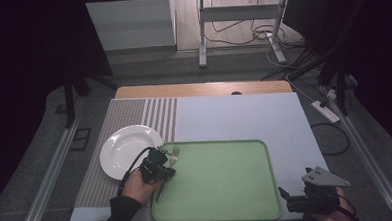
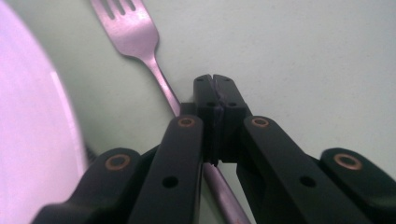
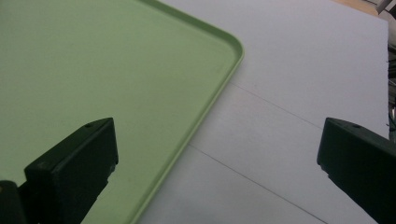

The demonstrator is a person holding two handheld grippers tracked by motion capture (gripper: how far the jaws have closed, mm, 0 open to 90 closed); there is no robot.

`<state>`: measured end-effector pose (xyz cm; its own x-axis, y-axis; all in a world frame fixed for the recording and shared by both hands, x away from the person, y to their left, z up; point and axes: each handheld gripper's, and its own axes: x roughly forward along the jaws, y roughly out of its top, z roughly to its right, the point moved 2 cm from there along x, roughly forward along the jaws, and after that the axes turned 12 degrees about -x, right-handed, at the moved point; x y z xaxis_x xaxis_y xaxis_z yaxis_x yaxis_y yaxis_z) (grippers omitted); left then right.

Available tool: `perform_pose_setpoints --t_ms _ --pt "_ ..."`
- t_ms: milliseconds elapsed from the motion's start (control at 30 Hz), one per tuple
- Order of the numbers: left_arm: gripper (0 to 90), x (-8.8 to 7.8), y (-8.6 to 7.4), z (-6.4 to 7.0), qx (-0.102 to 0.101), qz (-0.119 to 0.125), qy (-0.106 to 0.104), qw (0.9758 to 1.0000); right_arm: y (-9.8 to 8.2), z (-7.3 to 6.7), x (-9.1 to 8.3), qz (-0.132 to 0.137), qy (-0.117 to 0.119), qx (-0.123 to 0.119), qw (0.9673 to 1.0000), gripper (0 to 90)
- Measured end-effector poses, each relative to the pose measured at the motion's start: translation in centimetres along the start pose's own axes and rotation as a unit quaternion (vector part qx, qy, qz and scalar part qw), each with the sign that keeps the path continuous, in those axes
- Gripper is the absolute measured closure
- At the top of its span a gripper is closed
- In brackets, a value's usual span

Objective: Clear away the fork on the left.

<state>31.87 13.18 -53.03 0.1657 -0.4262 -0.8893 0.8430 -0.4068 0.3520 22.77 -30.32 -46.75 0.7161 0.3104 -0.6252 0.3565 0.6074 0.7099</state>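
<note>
The fork [image 1: 167, 173] lies across the left rim of the green tray [image 1: 223, 209], tines toward the far side, just beside the white plate [image 1: 123, 148] on the striped mat [image 1: 126, 113]. The left gripper [image 2: 215, 100] sits over the fork handle with jaws clenched together; whether they pinch the handle cannot be told. The tray's interior is open. The right gripper [image 3: 215, 154] hovers at the tray's near right corner above the tabletop [image 1: 244, 113], jaws spread wide and holding nothing.

Fork [image 1: 167, 173] lies across tray [image 1: 223, 209] edge, beside plate [image 1: 120, 149].
</note>
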Motion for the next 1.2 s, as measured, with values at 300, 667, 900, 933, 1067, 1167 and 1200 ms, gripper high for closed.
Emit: perform_pose_setpoints --t_ms 300,667,900,933,1067,1167,1200 --pt "87.8 -0.3 -0.3 -0.9 -0.011 0.003 -0.001 0.9999 0.0 0.0 0.0 -0.001 0.0 -0.002 1.0 0.0" --pt "86.5 -0.6 -0.5 -1.5 -0.02 0.003 -0.003 0.9998 0.0 0.0 0.0 -0.001 0.0 -0.003 1.0 0.0" --pt "84.2 -0.7 -0.6 -1.4 -0.016 0.004 -0.003 0.9999 0.0 0.0 0.0 -0.001 0.0 -0.003 1.0 0.0" --pt "82.8 -0.8 -0.6 -1.3 -0.015 0.007 -0.003 0.9999 0.0 0.0 0.0 -0.001 0.0 -0.003 1.0 0.0" --pt "76.0 -1.2 -0.5 -0.8 -0.007 0.025 -0.012 0.9996 0.0 0.0 0.0 -0.002 0.0 -0.004 1.0 0.0" --pt "69.4 -1.4 -0.5 -0.5 0.002 0.036 -0.01 0.9993 0.0 0.0 0.0 -0.002 0.0 -0.004 1.0 0.0" --pt "67.3 -1.4 -0.5 -0.5 0.002 0.038 -0.01 0.9992 0.0 0.0 0.0 -0.002 0.0 -0.004 1.0 0.0"
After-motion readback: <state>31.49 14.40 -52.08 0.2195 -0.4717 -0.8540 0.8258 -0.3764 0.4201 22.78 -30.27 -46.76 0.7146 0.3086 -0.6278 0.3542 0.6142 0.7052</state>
